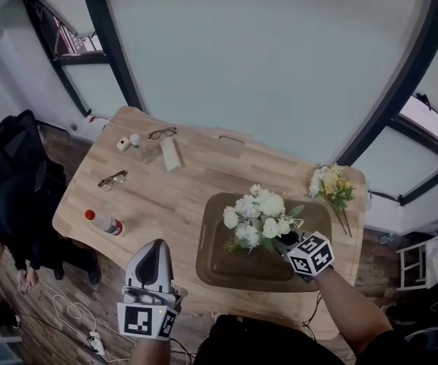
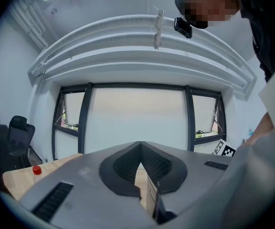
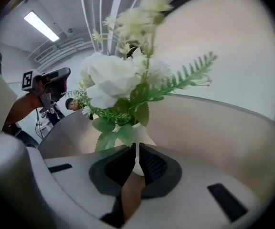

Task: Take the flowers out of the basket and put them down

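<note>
A bunch of white flowers [image 1: 257, 215] with green leaves hangs just over the brown basket [image 1: 219, 268] in the middle of the wooden table. My right gripper [image 1: 284, 243] is shut on its stem from the near right. In the right gripper view the white blooms [image 3: 111, 78] rise straight above the jaws [image 3: 136, 149], which pinch the thin white stem. A second, yellow bunch [image 1: 329, 182] lies on the table to the right of the basket. My left gripper [image 1: 152, 251] hovers at the table's near edge, left of the basket, shut and holding nothing [image 2: 140, 144].
On the left half of the table lie two pairs of glasses [image 1: 112, 179] [image 1: 162, 133], a white box [image 1: 171, 155] and a red-capped bottle [image 1: 103, 223]. A person in black [image 1: 14, 204] stands left of the table. Windows run behind it.
</note>
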`<state>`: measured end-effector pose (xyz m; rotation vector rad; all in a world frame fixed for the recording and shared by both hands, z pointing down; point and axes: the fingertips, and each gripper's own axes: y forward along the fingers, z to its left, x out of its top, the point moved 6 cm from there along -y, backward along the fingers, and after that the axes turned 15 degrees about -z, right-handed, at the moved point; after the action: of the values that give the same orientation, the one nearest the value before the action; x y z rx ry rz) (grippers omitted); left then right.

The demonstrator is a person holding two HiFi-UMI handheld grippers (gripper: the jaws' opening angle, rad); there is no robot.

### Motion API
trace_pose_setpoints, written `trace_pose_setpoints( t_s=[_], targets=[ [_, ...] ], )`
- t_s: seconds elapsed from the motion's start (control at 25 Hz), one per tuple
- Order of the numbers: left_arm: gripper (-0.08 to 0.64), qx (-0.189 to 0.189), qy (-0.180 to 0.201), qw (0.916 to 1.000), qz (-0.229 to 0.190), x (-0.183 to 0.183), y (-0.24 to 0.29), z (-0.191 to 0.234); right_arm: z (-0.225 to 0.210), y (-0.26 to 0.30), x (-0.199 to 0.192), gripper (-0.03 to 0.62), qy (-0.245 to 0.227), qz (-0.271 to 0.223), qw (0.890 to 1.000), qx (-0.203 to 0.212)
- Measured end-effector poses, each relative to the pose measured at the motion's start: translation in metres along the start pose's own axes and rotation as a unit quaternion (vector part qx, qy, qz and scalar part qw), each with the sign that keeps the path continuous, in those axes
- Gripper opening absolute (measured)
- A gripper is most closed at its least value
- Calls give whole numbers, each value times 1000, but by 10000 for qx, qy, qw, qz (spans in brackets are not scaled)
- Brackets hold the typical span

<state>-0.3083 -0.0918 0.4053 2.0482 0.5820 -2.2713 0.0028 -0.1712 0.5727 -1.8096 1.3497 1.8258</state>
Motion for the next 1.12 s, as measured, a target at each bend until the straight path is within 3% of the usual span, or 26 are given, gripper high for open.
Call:
trace_pose_setpoints(
  t_s=[0.08,0.12,0.2,0.24,0.56,1.0,1.12],
  targets=[
    [2,44,0,10000,2,-1,-1,3,5,5,-2,33,-248,-5,9996,119],
    [2,61,3,10000,5,-2,-1,4,6,8,-3,86,-340,5,9993,157],
    [2,95,11,10000,12,-2,-2,6,8,16,-6,254,-472,71,9985,275],
    [2,109,16,9999,17,-2,-2,6,9,20,-7,278,-556,72,9979,323],
    [2,149,79,9999,31,1,-1,11,11,47,2,302,-935,-529,9931,466],
    [2,62,187,9997,173,1,2,9,9,73,7,302,-951,-1067,9890,385],
    [2,72,241,9995,202,3,2,11,12,75,11,264,-1014,-1153,9871,463]
  ],
)
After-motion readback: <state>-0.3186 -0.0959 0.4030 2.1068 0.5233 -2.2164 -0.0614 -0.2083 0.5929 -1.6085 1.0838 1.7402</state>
